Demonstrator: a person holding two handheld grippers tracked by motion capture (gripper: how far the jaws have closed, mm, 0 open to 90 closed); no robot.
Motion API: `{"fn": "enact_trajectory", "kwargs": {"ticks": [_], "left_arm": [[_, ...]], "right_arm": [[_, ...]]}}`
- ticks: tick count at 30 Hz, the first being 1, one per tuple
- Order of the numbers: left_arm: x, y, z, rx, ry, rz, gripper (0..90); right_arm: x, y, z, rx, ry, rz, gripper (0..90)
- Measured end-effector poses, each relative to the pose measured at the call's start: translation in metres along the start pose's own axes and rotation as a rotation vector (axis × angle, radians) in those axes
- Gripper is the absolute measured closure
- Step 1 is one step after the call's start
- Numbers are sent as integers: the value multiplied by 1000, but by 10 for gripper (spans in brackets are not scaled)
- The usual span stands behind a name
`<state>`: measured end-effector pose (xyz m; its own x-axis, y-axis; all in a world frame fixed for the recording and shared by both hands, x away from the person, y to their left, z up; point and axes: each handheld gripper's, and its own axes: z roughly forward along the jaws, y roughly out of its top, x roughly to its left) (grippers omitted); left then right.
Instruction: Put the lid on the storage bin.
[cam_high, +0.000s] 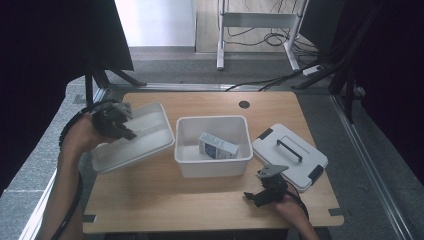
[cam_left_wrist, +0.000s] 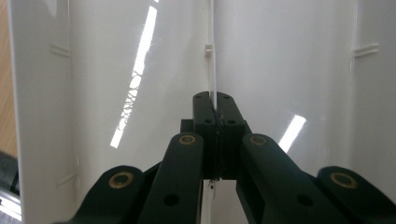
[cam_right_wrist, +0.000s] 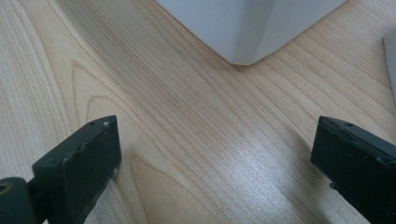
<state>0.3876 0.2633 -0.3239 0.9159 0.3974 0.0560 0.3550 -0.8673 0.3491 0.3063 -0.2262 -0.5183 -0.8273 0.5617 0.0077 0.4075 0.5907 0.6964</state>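
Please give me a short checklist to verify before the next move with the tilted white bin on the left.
1. Left hand-held gripper shut on the tilted bin wall: ok.
2. Tilted bin emptied: ok, the inside shows bare.
3. Small carton lies inside the middle bin: ok.
4. Right hand-held gripper open and holding nothing, over bare table: ok.
5. Lid lies apart from the middle bin, to its right: ok.
6. Grip firm enough against slipping: cannot tell.
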Motion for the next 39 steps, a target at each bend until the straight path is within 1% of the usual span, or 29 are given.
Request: {"fn": "enact_trajectory", "kwargs": {"ticks": [1, 3, 5, 6, 9, 12, 13, 17, 18, 21, 22, 23, 25, 28, 31, 32, 36, 38, 39], "left_arm": [[0, 4, 1, 0, -3, 7, 889], [-1, 17, 6, 3, -12, 24, 889], [-2, 25, 10, 7, -19, 37, 889], [-3, 32, 12, 11, -21, 51, 889], [-5, 48, 17, 7, -31, 71, 889], [-8, 68, 23, 3, -40, 98, 889], [-9, 75, 25, -2, -47, 107, 889], [-14, 94, 32, -5, -59, 141, 889], [-17, 103, 36, -3, -62, 151, 890], [-21, 120, 43, -7, -69, 175, 890], [-22, 127, 46, -4, -75, 192, 890], [-23, 131, 48, -2, -78, 199, 889], [-26, 140, 52, 0, -80, 209, 890], [-31, 160, 62, 7, -85, 237, 890], [-36, 174, 69, 12, -88, 259, 890], [-38, 181, 73, 17, -85, 271, 890], [-45, 199, 83, 21, -85, 306, 890], [-48, 205, 87, 26, -85, 318, 889], [-49, 208, 90, 27, -84, 316, 889]], "right_arm": [[0, 0, 0, 0, 0, 0, 11], [0, 0, 0, 0, 0, 0, 11], [0, 0, 0, 0, 0, 0, 11], [0, 0, 0, 0, 0, 0, 11], [0, 0, 0, 0, 0, 0, 11], [0, 0, 0, 0, 0, 0, 11], [0, 0, 0, 0, 0, -1, 11], [0, 0, 0, 0, 0, -1, 11], [0, 0, 0, 0, 0, -1, 11], [0, 0, 0, -1, 0, -2, 12], [0, 0, 0, -1, 0, -1, 12], [0, 0, 0, -1, 0, -2, 12], [0, 0, 0, -1, 0, -2, 12], [0, 0, 0, -1, -1, -3, 12], [0, 0, 0, -1, -1, -3, 12], [0, 0, 0, -1, -1, -3, 12], [0, 0, 0, -1, -1, -3, 12], [0, 0, 0, -1, -1, -3, 12], [0, 0, 0, -1, -1, -3, 12]]}}
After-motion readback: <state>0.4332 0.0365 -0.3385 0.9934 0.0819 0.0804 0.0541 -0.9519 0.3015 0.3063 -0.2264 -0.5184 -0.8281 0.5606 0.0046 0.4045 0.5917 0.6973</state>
